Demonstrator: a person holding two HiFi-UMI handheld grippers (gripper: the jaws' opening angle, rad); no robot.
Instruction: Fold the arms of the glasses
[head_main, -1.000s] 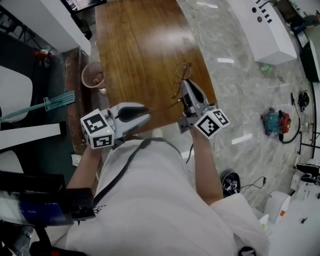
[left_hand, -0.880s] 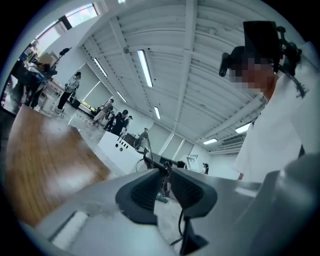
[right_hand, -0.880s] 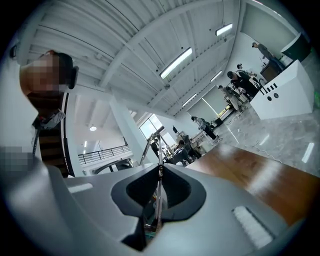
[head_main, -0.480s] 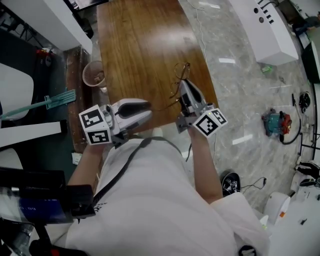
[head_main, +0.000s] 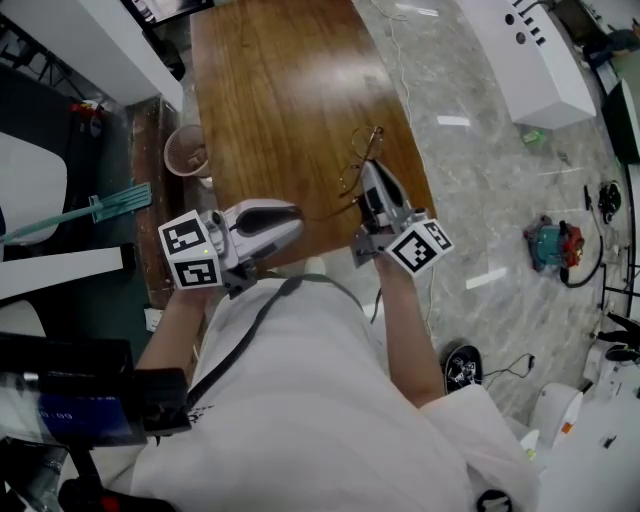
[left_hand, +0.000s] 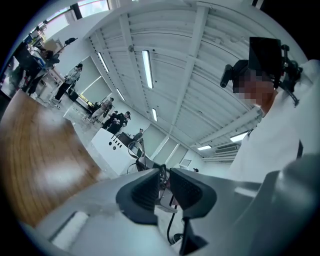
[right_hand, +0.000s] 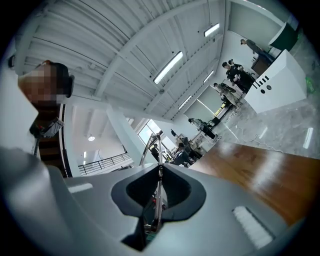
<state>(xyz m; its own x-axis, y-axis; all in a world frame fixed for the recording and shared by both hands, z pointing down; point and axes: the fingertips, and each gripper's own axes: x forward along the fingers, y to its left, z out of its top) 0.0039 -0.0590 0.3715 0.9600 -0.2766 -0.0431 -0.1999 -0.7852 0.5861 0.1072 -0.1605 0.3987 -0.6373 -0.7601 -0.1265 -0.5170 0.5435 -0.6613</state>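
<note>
Thin wire-framed glasses (head_main: 357, 165) hang over the wooden table (head_main: 270, 90) near its right front edge. My right gripper (head_main: 367, 172) is shut on their frame; in the right gripper view the metal wire (right_hand: 159, 150) runs up between the closed pads of the right gripper (right_hand: 159, 172). One thin arm (head_main: 328, 210) stretches left toward my left gripper (head_main: 298, 215), which points right at the table's front edge. In the left gripper view the left gripper (left_hand: 165, 181) shows a narrow gap; its jaws are closing and I cannot make out the arm between the pads.
A pinkish bin (head_main: 186, 150) and a green-headed mop (head_main: 100, 207) are on the floor left of the table. A white cabinet (head_main: 530, 55) stands on the marble floor at the upper right, and a red and teal device (head_main: 552, 243) lies to the right.
The left gripper has rolled a little, so its marker cube shows different faces, and its jaws have narrowed slightly. The right gripper and the glasses have stayed almost in place.
</note>
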